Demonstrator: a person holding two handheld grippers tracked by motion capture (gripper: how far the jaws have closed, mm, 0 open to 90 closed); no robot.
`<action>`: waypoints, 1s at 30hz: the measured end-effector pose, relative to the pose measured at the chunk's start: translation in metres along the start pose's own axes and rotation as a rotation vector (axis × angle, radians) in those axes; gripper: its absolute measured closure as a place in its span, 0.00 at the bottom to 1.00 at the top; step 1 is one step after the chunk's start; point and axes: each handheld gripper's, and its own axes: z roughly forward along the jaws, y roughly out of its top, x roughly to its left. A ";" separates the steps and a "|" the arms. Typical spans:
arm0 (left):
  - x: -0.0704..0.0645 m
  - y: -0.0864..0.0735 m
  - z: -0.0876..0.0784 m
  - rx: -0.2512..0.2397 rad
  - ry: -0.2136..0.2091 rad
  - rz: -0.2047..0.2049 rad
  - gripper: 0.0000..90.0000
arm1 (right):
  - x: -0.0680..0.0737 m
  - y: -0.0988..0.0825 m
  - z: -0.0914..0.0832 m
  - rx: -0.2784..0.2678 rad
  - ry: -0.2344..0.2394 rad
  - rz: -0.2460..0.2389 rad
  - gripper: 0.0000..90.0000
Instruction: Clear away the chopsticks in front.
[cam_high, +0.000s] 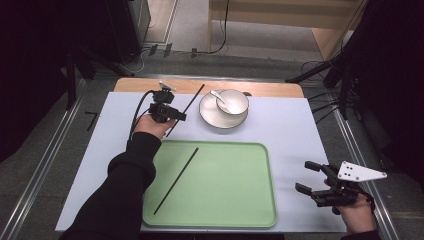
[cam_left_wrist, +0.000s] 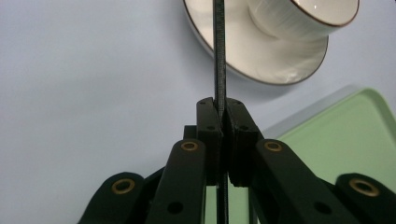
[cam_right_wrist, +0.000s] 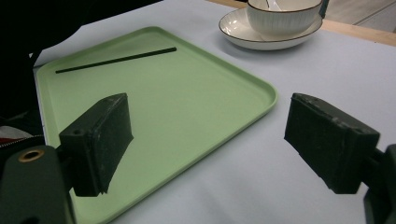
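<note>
Green tray (cam_high: 225, 200) nearest; bowl (cam_high: 231, 101) on saucer (cam_high: 218, 120) behind it.

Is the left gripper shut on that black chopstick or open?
Shut on it. The left gripper has both pads pressed against the black chopstick, which runs between them with no gap.

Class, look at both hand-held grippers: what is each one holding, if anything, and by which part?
The left hand-held gripper pinches a black chopstick near its lower end. The right hand-held gripper is open and holds nothing.

Black chopstick (cam_high: 176, 181) on a pale green tray (cam_high: 240, 200); white, brown-rimmed bowl (cam_high: 232, 101).
</note>
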 end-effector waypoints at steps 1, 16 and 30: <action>0.001 -0.004 -0.003 0.000 0.001 0.004 0.95 | 0.000 0.000 0.000 0.001 -0.001 -0.001 0.17; -0.006 -0.093 -0.023 -0.051 -0.027 0.014 0.95 | 0.001 0.000 -0.001 0.006 -0.007 -0.005 0.17; -0.012 -0.148 -0.031 0.016 -0.040 0.003 0.95 | 0.003 0.001 0.000 0.007 -0.008 -0.006 0.17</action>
